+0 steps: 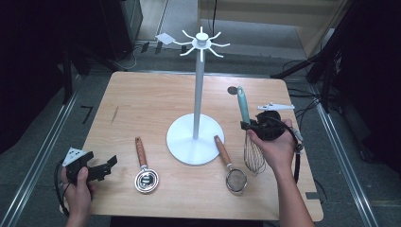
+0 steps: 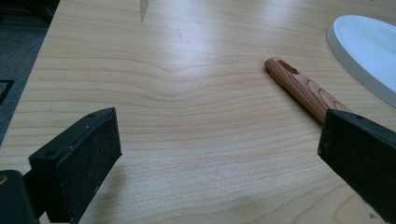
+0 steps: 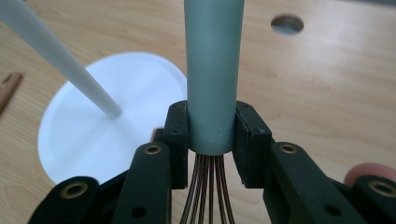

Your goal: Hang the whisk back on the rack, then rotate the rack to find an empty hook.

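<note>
From the high view, the right claw (image 1: 249,126) is clamped on the whisk (image 1: 249,137), lifted off the tabletop (image 1: 142,104) right of the white hook stand (image 1: 198,94); hanging it looks still to come.

In the left gripper view, the left claw (image 2: 219,154) stands apart over pale woodgrain near a wooden handle (image 2: 303,88).

The right gripper view shows matte pads (image 3: 180,135) squeezing the smooth teal grip above thin wires.

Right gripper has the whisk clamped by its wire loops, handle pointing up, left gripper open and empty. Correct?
Not quite: the right gripper clamps the whisk by the base of its teal handle, just above the wires, as the right gripper view shows. The left gripper is open and empty.
</note>
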A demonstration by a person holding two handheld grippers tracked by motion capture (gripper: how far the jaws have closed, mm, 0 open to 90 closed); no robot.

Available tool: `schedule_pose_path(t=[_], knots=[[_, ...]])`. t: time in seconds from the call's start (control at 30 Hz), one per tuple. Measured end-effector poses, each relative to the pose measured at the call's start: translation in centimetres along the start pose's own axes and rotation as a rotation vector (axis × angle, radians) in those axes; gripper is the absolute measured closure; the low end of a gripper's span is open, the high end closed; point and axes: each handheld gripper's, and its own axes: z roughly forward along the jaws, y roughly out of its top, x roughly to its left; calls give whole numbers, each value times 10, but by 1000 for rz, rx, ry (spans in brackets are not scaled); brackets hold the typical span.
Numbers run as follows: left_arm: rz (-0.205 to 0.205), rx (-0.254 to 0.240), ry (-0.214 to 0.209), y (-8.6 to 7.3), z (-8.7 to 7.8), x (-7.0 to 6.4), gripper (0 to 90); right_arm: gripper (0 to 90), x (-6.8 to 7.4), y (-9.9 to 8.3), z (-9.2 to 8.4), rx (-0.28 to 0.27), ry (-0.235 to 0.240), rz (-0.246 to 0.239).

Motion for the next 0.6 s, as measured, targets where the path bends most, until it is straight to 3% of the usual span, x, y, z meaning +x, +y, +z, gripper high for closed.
schedule_pose_path(t=[0.2, 0.23, 0.3, 0.43, 0.6], knots=[[0, 0, 1, 0, 0, 0, 0, 709, 7, 3, -11, -131, 44, -39], [2, -1, 0, 0, 0, 0, 0, 709, 7, 3, -11, -131, 44, -39], [3, 1, 0, 0, 0, 0, 0, 709, 14, 5, -17, -194, 68, -79], [2, 1, -1, 0, 0, 0, 0, 709, 21, 8, -25, -249, 121, -104], [3, 0, 2, 0, 0, 0, 0, 708, 26, 12, -30, -301, 147, -125]])
